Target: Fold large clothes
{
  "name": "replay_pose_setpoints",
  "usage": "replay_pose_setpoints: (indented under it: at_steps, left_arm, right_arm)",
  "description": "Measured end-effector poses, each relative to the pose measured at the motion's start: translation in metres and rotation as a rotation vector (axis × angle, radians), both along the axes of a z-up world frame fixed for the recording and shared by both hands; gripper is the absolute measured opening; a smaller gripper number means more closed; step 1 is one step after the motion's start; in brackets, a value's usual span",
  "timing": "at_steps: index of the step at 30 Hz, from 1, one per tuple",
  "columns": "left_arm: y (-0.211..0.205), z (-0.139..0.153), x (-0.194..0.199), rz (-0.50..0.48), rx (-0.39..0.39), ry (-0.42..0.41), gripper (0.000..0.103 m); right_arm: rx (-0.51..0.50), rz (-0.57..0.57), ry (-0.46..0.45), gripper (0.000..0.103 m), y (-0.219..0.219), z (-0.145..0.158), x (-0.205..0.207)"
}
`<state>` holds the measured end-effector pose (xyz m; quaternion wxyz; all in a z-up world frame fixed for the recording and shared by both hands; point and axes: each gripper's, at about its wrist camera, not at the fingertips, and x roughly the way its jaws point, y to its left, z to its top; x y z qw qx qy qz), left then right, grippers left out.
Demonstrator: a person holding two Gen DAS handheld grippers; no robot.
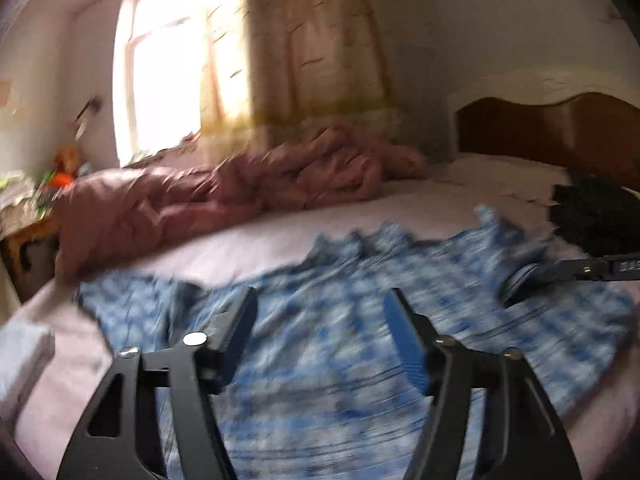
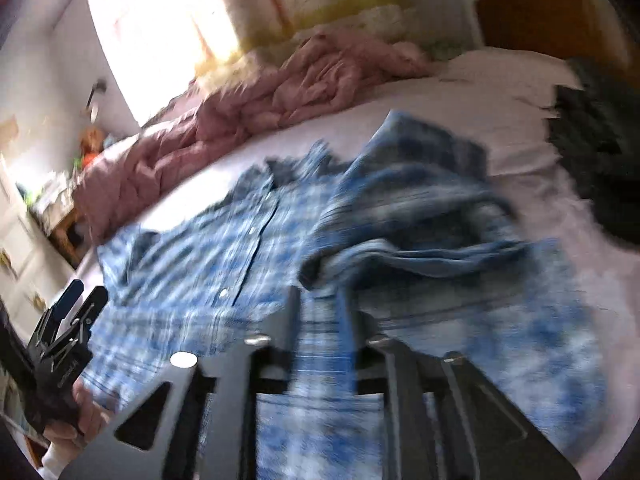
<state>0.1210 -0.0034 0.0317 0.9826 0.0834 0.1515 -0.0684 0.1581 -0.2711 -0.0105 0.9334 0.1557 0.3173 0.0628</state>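
Observation:
A blue and white plaid shirt [image 1: 340, 320] lies spread on the bed; it also shows in the right wrist view [image 2: 208, 248]. My left gripper [image 1: 320, 300] is open and empty above the shirt's middle; it also shows at the left edge of the right wrist view [image 2: 82, 296]. My right gripper [image 2: 324, 304] is shut on a fold of the shirt's right side [image 2: 420, 220] and holds it lifted over the body. It shows at the right of the left wrist view [image 1: 524, 280]. Both views are blurred by motion.
A crumpled pink quilt [image 1: 224, 192] lies along the bed's far side. Dark clothing [image 1: 600, 216] sits at the right near the wooden headboard [image 1: 560, 128]. A bright window [image 1: 160, 80] with a curtain stands behind. A cluttered side table [image 1: 24, 216] is at the left.

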Motion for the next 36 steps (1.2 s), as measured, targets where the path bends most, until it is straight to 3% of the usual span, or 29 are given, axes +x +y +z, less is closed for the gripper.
replay_pose_setpoints:
  at_steps: [2,6,7,8,9,13,15,16,17,19,21,25,27,29,32,34,35,36]
  left_arm:
    - [-0.021,0.014,-0.001,-0.047,-0.006,0.014,0.054]
    - [-0.071,0.032,0.007,-0.153,-0.009,0.044,0.045]
    - [-0.086,0.036,0.011,-0.174,0.000,0.047,0.038]
    - [-0.102,0.039,0.016,-0.215,0.010,0.059,0.014]
    - [-0.117,0.041,0.021,-0.261,0.015,0.079,0.001]
    - [-0.178,0.042,0.048,-0.389,0.044,0.157,0.001]
    - [-0.204,0.039,0.062,-0.430,0.074,0.184,0.002]
    - [-0.216,0.036,0.070,-0.449,0.087,0.210,0.006]
    - [-0.227,0.030,0.082,-0.456,0.104,0.243,0.020]
    - [-0.248,0.018,0.099,-0.378,0.140,0.268,0.023]
    - [-0.262,0.005,0.117,-0.406,0.130,0.344,0.023]
    - [-0.282,-0.022,0.137,-0.442,0.137,0.468,0.028]
    - [-0.289,-0.034,0.141,-0.406,0.184,0.468,0.049]
    - [-0.292,-0.047,0.146,-0.345,0.212,0.473,0.054]
    - [-0.291,-0.063,0.157,-0.325,0.180,0.560,0.055]
    - [-0.285,-0.065,0.161,-0.323,0.148,0.574,0.056]
    - [-0.283,-0.066,0.162,-0.328,0.139,0.580,0.050]
    - [-0.282,-0.066,0.161,-0.328,0.138,0.579,0.034]
  right_arm:
    - [-0.029,-0.036,-0.022,0.035,-0.017,0.008,-0.011]
    - [-0.090,-0.220,-0.073,0.035,-0.062,0.026,-0.029]
    - [-0.112,-0.271,-0.089,0.035,-0.073,0.031,-0.033]
    - [-0.129,-0.305,-0.102,0.035,-0.083,0.034,-0.038]
    - [-0.134,-0.320,-0.104,0.035,-0.091,0.037,-0.040]
    - [-0.132,-0.225,-0.029,0.036,-0.120,0.038,-0.037]
    - [-0.158,-0.259,-0.013,0.036,-0.132,0.033,-0.040]
    - [-0.164,-0.290,-0.007,0.036,-0.136,0.031,-0.040]
    - [-0.152,-0.316,0.010,0.036,-0.142,0.027,-0.038]
    - [-0.090,-0.326,0.038,0.036,-0.148,0.019,-0.033]
    - [-0.044,-0.328,0.052,0.036,-0.154,0.014,-0.033]
    - [-0.067,-0.357,0.047,0.036,-0.157,0.013,-0.034]
    - [-0.048,-0.357,0.053,0.036,-0.160,0.011,-0.033]
    - [-0.024,-0.355,0.065,0.036,-0.163,0.008,-0.032]
    - [0.000,-0.343,0.093,0.036,-0.165,0.004,-0.029]
    - [0.024,-0.330,0.112,0.037,-0.167,0.001,-0.028]
    - [0.030,-0.334,0.118,0.037,-0.168,0.000,-0.027]
    - [0.027,-0.341,0.121,0.037,-0.168,0.000,-0.027]
